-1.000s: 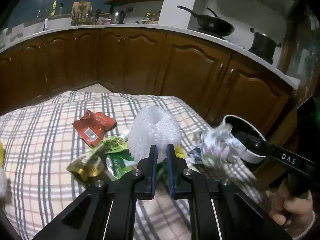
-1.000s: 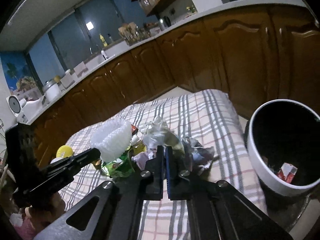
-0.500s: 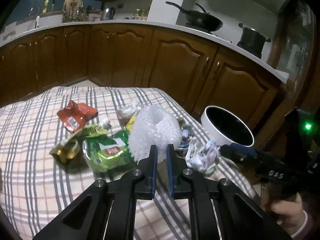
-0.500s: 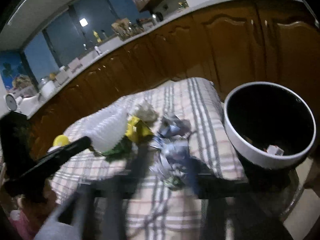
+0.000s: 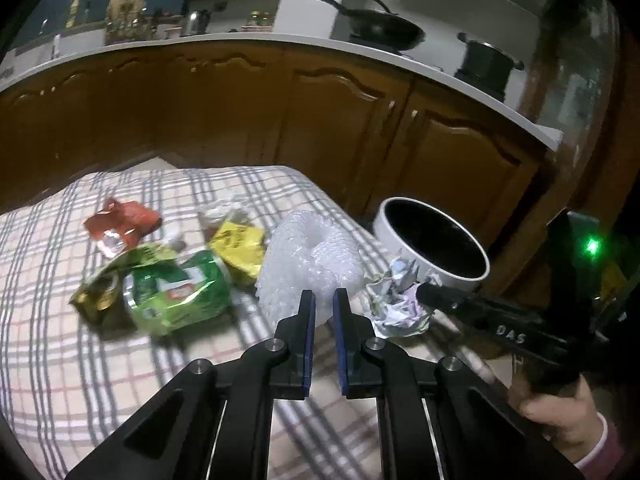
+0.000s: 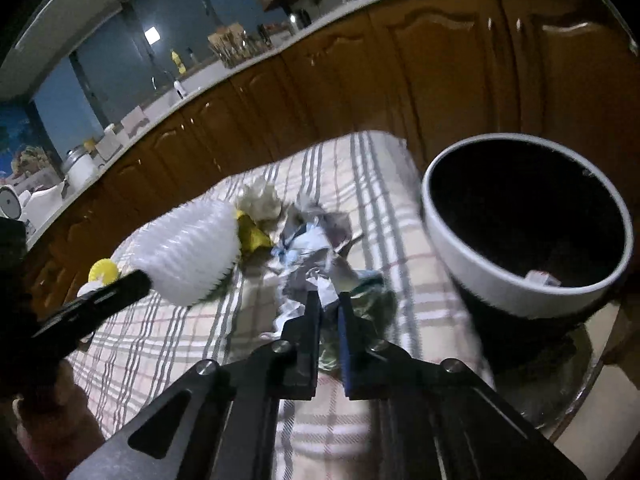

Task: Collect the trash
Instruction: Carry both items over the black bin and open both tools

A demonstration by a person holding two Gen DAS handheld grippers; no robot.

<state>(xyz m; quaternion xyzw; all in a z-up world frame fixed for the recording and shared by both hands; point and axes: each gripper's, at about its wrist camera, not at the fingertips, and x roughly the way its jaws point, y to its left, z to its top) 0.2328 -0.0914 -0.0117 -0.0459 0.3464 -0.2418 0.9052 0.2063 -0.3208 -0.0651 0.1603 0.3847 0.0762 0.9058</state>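
My left gripper (image 5: 323,294) is shut on a white roll of bubble wrap (image 5: 308,256), which hangs at its tip just above the checked tablecloth (image 5: 100,380). The right wrist view shows the same bubble wrap (image 6: 188,256) at the left gripper (image 6: 144,278). My right gripper (image 6: 329,298) has its jaws closing onto a wad of crumpled printed paper (image 6: 316,256), and a fold shows between its pads. That paper wad (image 5: 396,308) lies at the table's right edge, at the right gripper (image 5: 422,292). A white bin (image 6: 480,280) with a dark inside stands just beyond.
On the cloth lie a green packet (image 5: 176,292), a gold wrapper (image 5: 96,296), a red wrapper (image 5: 120,224), a yellow packet (image 5: 238,248) and a white tissue (image 5: 224,212). The bin (image 5: 460,276) holds a small scrap (image 6: 540,278). Brown cabinets (image 5: 280,120) run behind.
The left gripper carried the bubble wrap rightward, toward the bin. The right gripper opened, sank, and shut again on the paper wad, which went from the bin's rim to the table edge.
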